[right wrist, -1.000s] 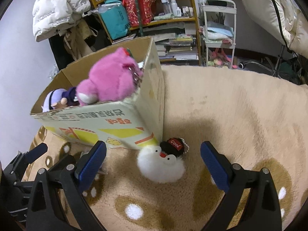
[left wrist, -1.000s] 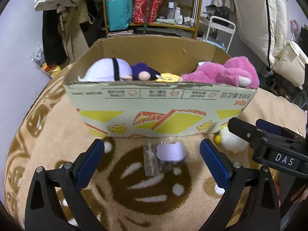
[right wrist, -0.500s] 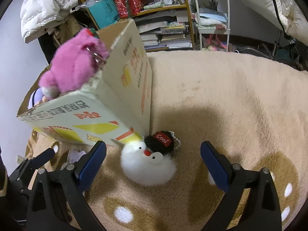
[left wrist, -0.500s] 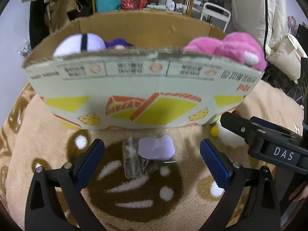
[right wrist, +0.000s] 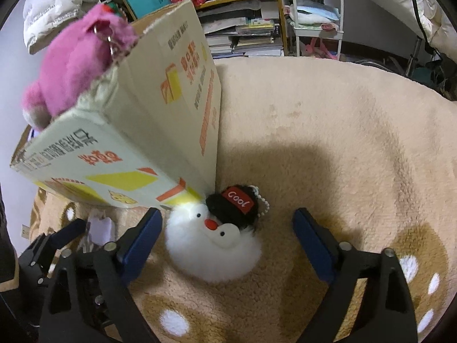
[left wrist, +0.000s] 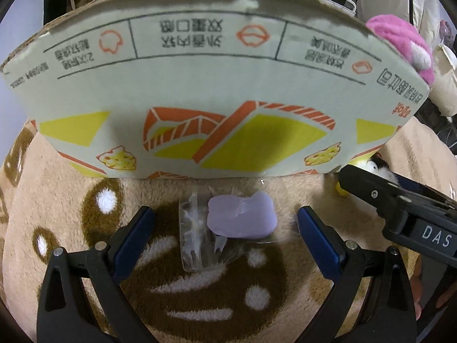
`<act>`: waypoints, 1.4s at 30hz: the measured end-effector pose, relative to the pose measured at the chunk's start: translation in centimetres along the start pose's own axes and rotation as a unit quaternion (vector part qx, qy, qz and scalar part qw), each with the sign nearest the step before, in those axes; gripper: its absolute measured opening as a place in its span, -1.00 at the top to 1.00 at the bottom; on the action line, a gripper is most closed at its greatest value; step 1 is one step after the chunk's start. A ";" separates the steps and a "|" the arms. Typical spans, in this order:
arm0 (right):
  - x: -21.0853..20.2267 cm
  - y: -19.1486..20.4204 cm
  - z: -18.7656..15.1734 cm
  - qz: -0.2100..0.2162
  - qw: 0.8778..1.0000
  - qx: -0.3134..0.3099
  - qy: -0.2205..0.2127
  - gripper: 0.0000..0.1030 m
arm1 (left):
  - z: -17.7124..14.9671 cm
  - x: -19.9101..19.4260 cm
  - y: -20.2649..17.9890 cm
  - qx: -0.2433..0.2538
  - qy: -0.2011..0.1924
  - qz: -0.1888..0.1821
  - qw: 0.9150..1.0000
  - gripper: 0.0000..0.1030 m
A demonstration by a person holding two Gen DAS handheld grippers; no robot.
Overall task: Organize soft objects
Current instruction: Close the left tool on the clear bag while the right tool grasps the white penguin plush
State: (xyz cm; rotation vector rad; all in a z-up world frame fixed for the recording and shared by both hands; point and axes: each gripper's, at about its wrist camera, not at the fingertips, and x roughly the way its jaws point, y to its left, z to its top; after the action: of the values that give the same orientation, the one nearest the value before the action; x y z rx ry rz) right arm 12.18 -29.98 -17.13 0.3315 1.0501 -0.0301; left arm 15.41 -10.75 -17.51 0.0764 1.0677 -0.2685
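You have brought both hand-held grippers in lower and closer since a second ago: the cardboard box [left wrist: 217, 91] now fills the top of the left view, and its contents have dropped out of sight behind its front wall.

Your left hand-held gripper [left wrist: 225, 228] is spread wide, its blue pads either side of a lilac soft toy [left wrist: 242, 217] that lies on the blanket [left wrist: 71, 228] just in front of the box. The toy sits in a clear plastic bag [left wrist: 197, 240] that sticks out to its left. Neither pad touches it.

Your right hand-held gripper [right wrist: 227, 237] is also spread wide, with nothing between its pads pressed. A white fluffy toy [right wrist: 211, 251] lies on the blanket between them, nearer the left pad, and it wears a black cap [right wrist: 234, 203] with a red "Cool" patch. The toy rests against the near corner of the box.

A pink plush bear [right wrist: 77, 60] hangs over the box's top edge at that same corner. In the left view, the right hand-held gripper's black finger shows at the right edge, close beside your left one.
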 end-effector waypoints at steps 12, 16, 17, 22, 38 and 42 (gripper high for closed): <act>-0.2 -0.6 0.2 -0.007 1.000 0.005 0.004 -0.25 | -0.7 -0.1 -1.1 0.007 -0.010 0.003 1.000 -0.60; -0.5 -0.4 -0.2 0.004 1.000 0.004 0.008 0.14 | -1.0 -0.4 -1.4 0.014 -0.014 0.003 1.000 -0.52; -0.5 -0.3 -0.3 0.013 1.000 0.005 0.010 0.19 | -1.1 -0.4 -1.4 0.014 -0.014 0.002 1.000 -0.51; -0.4 0.5 -1.0 0.012 1.000 -0.011 0.021 0.27 | -1.6 -1.3 -0.9 0.014 -0.013 0.001 1.000 -0.51; -4.3 2.4 -2.3 0.021 0.999 -0.040 -0.012 0.35 | -3.3 -6.1 0.1 -0.010 -0.049 0.043 0.998 -0.50; -6.2 2.8 -2.7 0.026 0.998 -0.046 -0.031 0.35 | -4.0 -8.4 0.2 -0.003 -0.079 0.061 0.995 -0.50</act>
State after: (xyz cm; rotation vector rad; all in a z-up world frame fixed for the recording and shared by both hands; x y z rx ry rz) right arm 7.35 -27.37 -12.35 0.2721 0.9772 0.0531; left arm 8.25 -8.28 -12.12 0.1121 0.9033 -0.1583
